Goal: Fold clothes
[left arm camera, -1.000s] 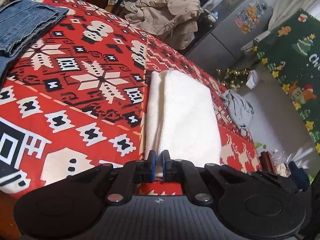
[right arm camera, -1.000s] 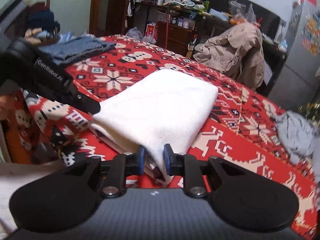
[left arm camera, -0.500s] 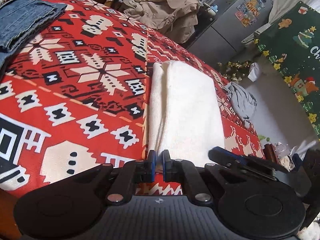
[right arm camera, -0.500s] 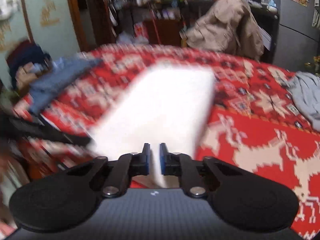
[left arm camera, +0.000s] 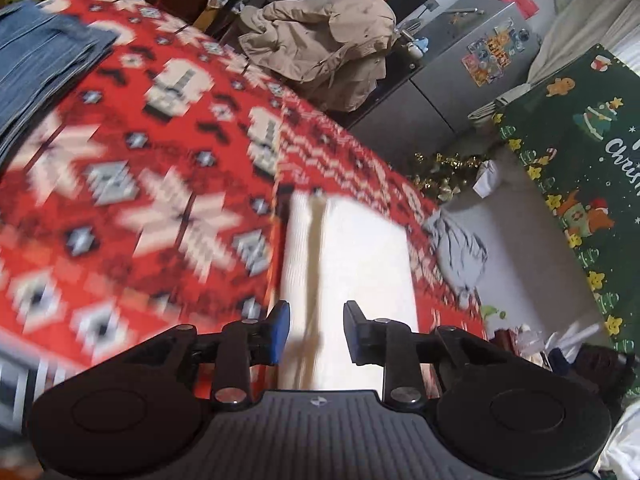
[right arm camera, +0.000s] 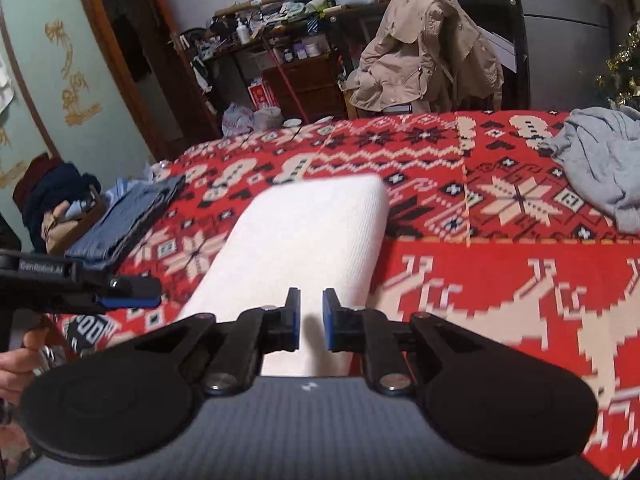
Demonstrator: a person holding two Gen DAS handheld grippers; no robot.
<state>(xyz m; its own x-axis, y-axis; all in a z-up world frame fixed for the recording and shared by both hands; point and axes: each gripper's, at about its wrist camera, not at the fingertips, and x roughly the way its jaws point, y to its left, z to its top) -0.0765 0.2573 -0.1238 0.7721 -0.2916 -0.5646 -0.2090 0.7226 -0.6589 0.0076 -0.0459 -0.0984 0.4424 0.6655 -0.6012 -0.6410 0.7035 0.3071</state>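
**Blur on the left, hidden edges up close**

The red patterned blanket (left arm camera: 140, 184) smears into motion blur in the left wrist view, its motifs unreadable. The near end of the white folded cloth (left arm camera: 360, 264) slips behind the left gripper (left arm camera: 316, 330) body, so its front edge is hidden. Over on the right view, the same cloth's near end vanishes behind the right gripper (right arm camera: 311, 318). The grey garment (right arm camera: 600, 164) runs off the right edge. A hand (right arm camera: 18, 364) is cut by the left border.

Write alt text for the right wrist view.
The right gripper hangs open over the near end of a folded white garment on a red patterned cover. Folded jeans lie left, a crumpled grey garment right.
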